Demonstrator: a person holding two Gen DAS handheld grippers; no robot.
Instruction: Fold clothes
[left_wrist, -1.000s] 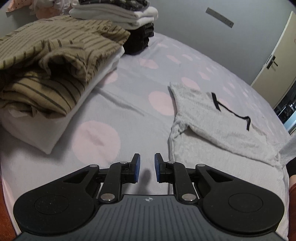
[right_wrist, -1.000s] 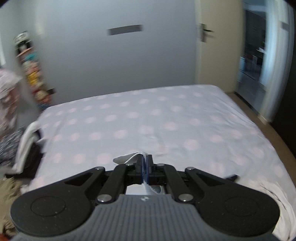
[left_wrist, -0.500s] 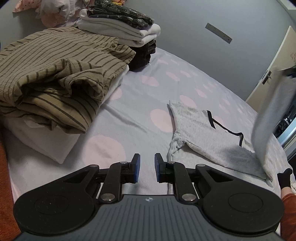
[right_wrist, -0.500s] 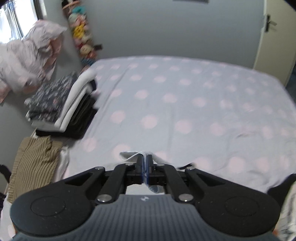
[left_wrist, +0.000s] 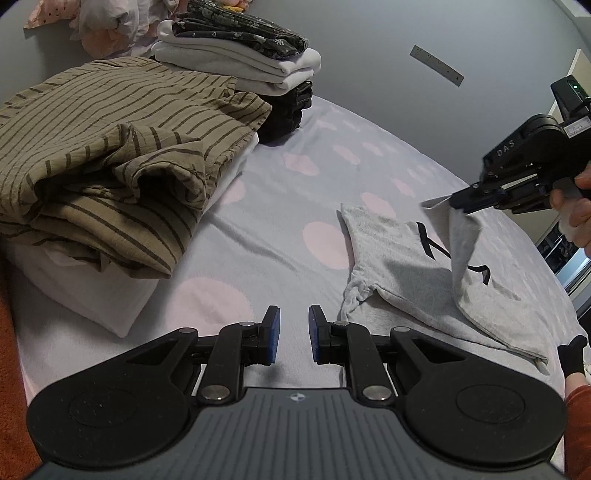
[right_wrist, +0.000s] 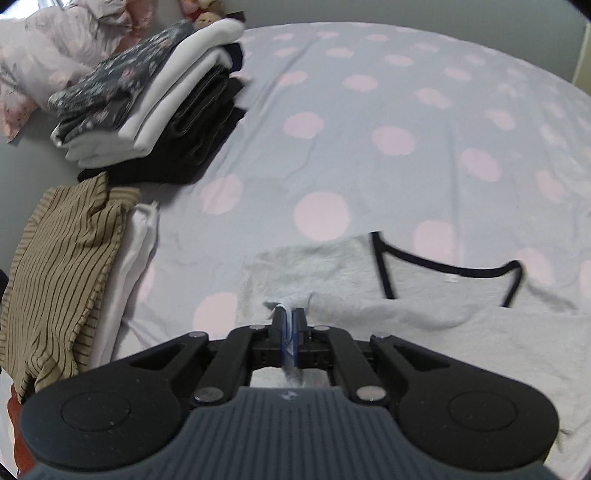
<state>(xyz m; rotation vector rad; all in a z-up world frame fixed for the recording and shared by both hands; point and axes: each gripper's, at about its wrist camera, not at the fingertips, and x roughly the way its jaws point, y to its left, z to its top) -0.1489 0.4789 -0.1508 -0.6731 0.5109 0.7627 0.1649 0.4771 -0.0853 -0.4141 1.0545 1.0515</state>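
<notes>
- Right tool (right_wrist: 289, 325) clamps a corner of the grey T-shirt (left_wrist: 402, 266), lifting it over the rest on the spotted bed (left_wrist: 295, 206).
- Left tool (left_wrist: 291, 334) hovers apart, empty, beside folded stacks (left_wrist: 110, 147).

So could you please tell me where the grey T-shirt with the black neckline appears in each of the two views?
Left wrist view: grey T-shirt lies right of centre on the bed, one edge lifted by the right tongs.
Right wrist view: the T-shirt spreads across the lower centre and right, pinched in the tongs.
Shared landmark: the olive striped shirt at left.
</notes>
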